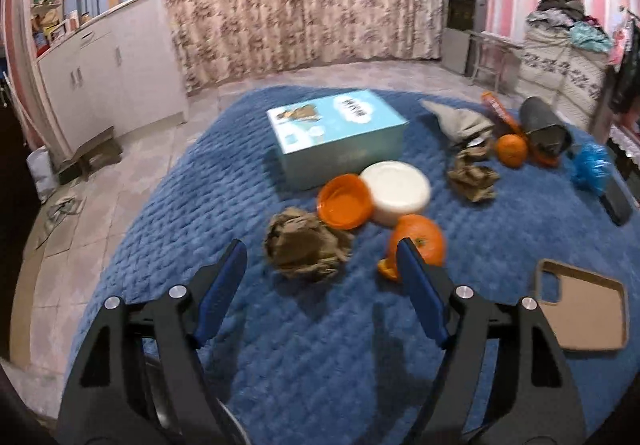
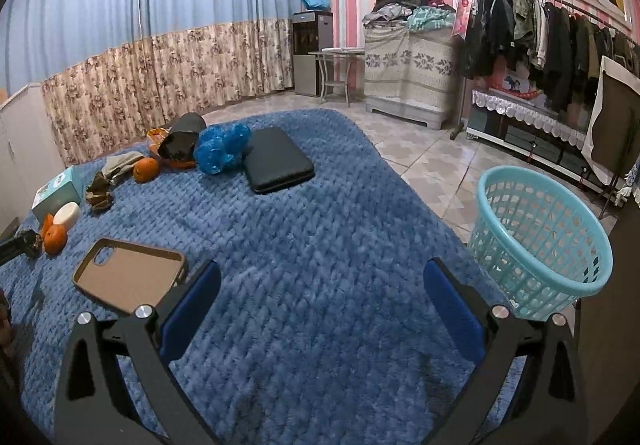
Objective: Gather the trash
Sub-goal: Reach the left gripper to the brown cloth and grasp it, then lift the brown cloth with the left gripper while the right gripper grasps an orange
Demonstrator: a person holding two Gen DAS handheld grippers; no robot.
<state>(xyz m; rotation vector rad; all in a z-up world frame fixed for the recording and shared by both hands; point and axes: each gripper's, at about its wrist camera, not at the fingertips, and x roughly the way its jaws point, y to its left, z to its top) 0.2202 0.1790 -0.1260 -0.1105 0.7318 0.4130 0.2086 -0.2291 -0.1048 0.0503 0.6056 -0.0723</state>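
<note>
While my left gripper [image 1: 320,261] hangs over the blue quilted blanket [image 1: 320,345], its fingers [image 1: 224,277] stand apart with nothing between them. Just ahead of them lies a crumpled brown paper wad [image 1: 306,247], close to the tips but not touched as far as I can tell. Right of it sits a partly peeled orange [image 1: 424,239] with a scrap of peel at its foot, half hidden by my right-hand finger. Behind these are an orange lid [image 1: 344,201] leaning against a white round tub [image 1: 398,191], and behind them a light blue box [image 1: 340,133]. Farther right lie a second crumpled paper [image 1: 474,181], a whole orange [image 1: 511,150], a dark cylinder on its side [image 1: 546,127] and a crumpled blue plastic bag [image 1: 590,165].

My right gripper [image 2: 320,285] is also wide open and empty above bare blanket. A tan phone case [image 2: 128,277] lies beside its left finger, a black flat case [image 2: 276,161] farther off, and a turquoise basket [image 2: 540,245] stands off the blanket's right edge, near my right finger.
</note>
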